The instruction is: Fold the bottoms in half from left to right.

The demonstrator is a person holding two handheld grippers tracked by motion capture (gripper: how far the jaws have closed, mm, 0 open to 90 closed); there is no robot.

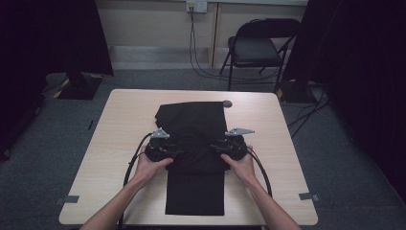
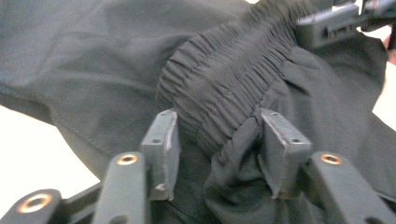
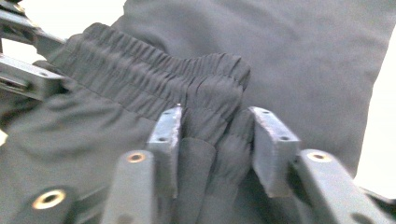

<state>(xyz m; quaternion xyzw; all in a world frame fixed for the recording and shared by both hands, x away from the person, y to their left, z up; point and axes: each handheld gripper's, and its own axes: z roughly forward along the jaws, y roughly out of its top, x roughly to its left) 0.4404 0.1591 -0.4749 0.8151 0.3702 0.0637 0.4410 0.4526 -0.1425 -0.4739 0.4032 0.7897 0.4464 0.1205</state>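
Black trousers (image 1: 191, 120) lie folded along the middle of the light wooden table (image 1: 124, 124), with one leg reaching the near edge. Both hands hold grippers at the gathered elastic waistband (image 2: 224, 79), one on each side. My left gripper (image 1: 178, 152) stands open; the waistband end bunches loosely between its jaws (image 2: 217, 116). The right gripper (image 1: 216, 148) is also open, and a fold of waistband (image 3: 205, 84) sits in the gap between its jaws (image 3: 215, 112). The right gripper's tip (image 2: 327, 21) shows across the band in the left gripper view.
A small dark round object (image 1: 227, 103) lies on the table just beyond the trousers. A folding chair (image 1: 258, 48) stands behind the table, with cables on the floor and dark curtains at both sides. Bare tabletop flanks the trousers.
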